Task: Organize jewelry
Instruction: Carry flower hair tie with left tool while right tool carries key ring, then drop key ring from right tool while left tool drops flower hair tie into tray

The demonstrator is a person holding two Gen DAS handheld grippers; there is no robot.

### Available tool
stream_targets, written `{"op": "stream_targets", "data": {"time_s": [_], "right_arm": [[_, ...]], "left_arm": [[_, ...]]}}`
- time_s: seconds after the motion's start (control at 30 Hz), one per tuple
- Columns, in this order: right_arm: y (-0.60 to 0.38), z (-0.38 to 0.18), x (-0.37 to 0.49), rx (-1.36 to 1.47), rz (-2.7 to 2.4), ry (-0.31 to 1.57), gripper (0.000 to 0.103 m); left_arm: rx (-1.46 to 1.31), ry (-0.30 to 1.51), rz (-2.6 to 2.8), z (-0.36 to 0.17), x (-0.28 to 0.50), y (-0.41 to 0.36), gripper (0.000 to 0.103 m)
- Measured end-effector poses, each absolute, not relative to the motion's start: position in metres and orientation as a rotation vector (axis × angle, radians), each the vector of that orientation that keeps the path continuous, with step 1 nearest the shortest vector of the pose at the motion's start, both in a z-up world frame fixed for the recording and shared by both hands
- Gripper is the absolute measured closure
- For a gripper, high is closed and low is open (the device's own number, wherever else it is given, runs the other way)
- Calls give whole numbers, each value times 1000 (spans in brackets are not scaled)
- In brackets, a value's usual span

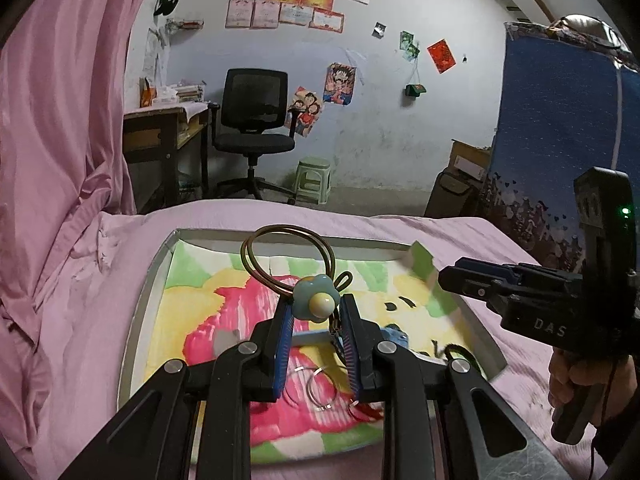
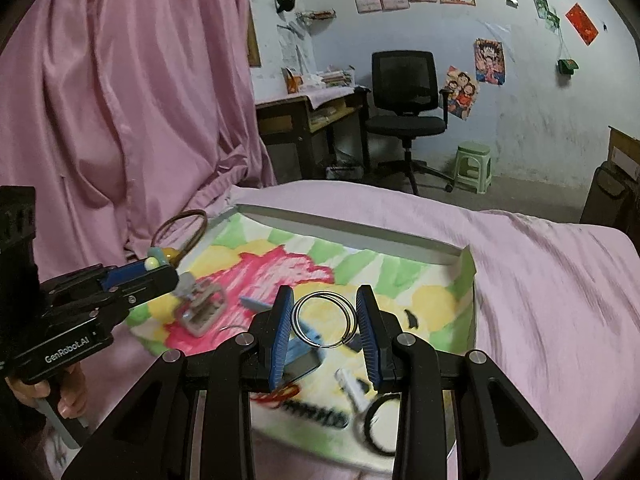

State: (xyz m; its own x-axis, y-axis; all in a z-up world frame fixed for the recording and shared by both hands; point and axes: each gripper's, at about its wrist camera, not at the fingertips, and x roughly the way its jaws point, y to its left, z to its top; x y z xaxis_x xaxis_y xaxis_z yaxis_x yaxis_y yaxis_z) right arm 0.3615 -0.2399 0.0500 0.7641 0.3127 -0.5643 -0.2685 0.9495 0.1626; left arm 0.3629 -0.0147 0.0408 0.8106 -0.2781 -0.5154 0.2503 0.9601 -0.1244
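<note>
My left gripper (image 1: 316, 312) is shut on a pale blue flower charm with a cream bead (image 1: 316, 298). Thin brown bangles (image 1: 288, 256) stick up from the charm. In the right wrist view the same left gripper (image 2: 160, 272) holds the charm (image 2: 157, 261) and brown bangles (image 2: 184, 228) over the tray's left edge. My right gripper (image 2: 325, 312) is shut on a pair of silver rings (image 2: 324, 320), upright between its blue pads. Both grippers hang above a shallow tray (image 2: 360, 232) lined with a colourful cloth. My right gripper (image 1: 450, 276) also shows from the side, its rings hidden.
In the tray lie a clear boxy piece (image 2: 202, 308), a blue clip (image 2: 308, 344), a white tube (image 2: 352, 390), a black ring (image 2: 376, 424), a dark beaded band (image 2: 316, 412), red thread (image 2: 280, 394) and loose silver rings (image 1: 320, 388). The tray sits on a pink bedsheet (image 1: 80, 320); a pink curtain (image 2: 120, 100) hangs left.
</note>
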Motion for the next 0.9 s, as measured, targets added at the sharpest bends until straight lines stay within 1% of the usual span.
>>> {"op": "stream_targets", "data": {"time_s": [0.3, 0.9], "right_arm": [[-245, 24, 407, 128, 264, 771, 74], [-230, -7, 443, 84, 229, 940, 74]], "left_arm": [[-55, 659, -246, 30, 398, -13, 81], [-25, 846, -177, 16, 440, -20, 81]]}}
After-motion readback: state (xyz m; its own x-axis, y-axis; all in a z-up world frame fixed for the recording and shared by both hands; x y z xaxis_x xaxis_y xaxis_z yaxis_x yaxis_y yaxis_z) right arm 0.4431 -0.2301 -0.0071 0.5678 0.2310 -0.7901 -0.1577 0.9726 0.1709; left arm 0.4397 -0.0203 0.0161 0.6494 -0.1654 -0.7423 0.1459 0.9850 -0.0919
